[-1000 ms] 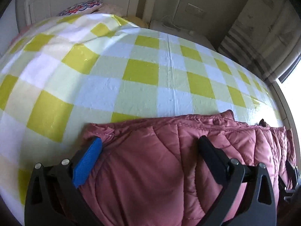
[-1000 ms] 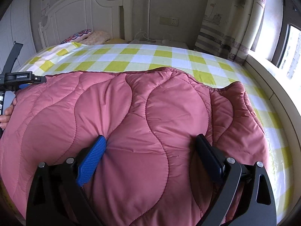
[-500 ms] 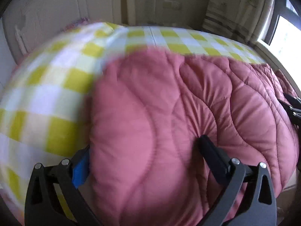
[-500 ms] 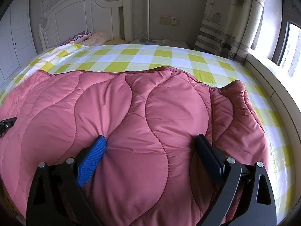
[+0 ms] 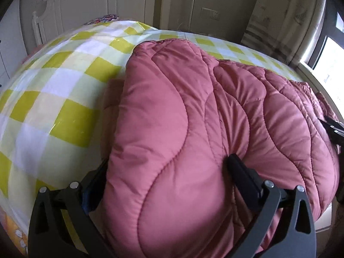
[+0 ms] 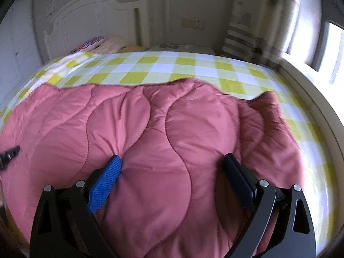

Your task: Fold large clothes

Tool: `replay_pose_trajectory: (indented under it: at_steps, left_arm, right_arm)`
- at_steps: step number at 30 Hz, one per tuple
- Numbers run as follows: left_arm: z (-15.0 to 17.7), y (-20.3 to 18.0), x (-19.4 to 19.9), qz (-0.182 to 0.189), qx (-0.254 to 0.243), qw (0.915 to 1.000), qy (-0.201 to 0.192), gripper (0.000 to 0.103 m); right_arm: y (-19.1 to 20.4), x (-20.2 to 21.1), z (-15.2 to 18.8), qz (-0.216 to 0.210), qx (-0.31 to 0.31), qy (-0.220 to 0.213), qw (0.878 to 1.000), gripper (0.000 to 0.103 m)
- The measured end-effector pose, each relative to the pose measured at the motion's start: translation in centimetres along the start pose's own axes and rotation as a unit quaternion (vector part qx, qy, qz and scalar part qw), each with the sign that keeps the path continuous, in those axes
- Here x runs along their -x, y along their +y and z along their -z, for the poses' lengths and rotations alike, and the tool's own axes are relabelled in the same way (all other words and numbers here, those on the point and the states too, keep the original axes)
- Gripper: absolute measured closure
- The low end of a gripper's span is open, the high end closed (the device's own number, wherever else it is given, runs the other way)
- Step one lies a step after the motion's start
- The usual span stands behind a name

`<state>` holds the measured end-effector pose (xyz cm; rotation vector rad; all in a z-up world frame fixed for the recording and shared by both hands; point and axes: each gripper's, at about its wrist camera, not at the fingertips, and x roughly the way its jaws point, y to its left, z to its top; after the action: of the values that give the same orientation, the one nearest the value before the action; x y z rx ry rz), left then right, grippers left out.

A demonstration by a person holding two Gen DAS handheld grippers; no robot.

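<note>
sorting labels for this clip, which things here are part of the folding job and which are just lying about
Part of the job:
pink quilted coat
left gripper
right gripper

Just lying about:
checked bedsheet
pillows
headboard
curtain

The bed [image 6: 193, 68] carries a checked yellow, white and pale green cover. A pink quilted garment [image 6: 150, 150] lies directly on the cover, spread across the near part of the bed; its far edge runs across the checks. Pillows [image 6: 103, 44] rest at the head end, against the white headboard [image 6: 90, 15].
</note>
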<state>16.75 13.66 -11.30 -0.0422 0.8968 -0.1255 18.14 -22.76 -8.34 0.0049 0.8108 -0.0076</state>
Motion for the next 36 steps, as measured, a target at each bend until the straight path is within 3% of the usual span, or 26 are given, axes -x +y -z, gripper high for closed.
replay_pose_trajectory:
  at_steps: [3,5,9,12,14,18,23,36]
  left_arm:
    - [0.2,-0.2,0.0,-0.004,-0.002,1.0000,-0.003,0.002]
    - [0.3,-0.2,0.0,-0.005,-0.004,1.0000,-0.008,0.002]
    - [0.1,-0.2,-0.3,-0.005,-0.003,1.0000,-0.008,0.002]
    - [0.2,-0.2,-0.2,-0.005,-0.002,0.9999,-0.009,0.002]
    - [0.2,-0.3,-0.2,-0.008,-0.003,0.9999,-0.008,0.002]
    - [0.4,-0.3,-0.1,-0.009,-0.003,0.9999,-0.011,0.002]
    - [0.4,-0.3,-0.1,-0.009,-0.003,0.9999,-0.013,0.002]
    - [0.5,0.0,-0.1,-0.008,-0.003,0.9998,-0.020,0.002]
  right_arm:
    - [2.4,3.6,0.9,-0.045,0.014,-0.045,0.998,0.011]
    - [5.2,5.2,1.8,-0.046,0.052,-0.061,0.996,0.011]
    - [9.4,3.1,4.2,-0.047,0.113,-0.025,0.992,0.007]
    - [8.7,2.5,4.4,-0.062,0.086,-0.020,0.994,0.005]
    - [8.6,3.5,4.2,-0.045,0.080,-0.021,0.996,0.006]
    - [8.6,5.8,5.6,-0.049,0.102,-0.066,0.991,0.006]
    - [7.2,4.1,7.1,-0.082,0.076,-0.047,0.993,0.004]
    - [7.0,4.4,7.4,-0.081,0.081,-0.046,0.992,0.004]
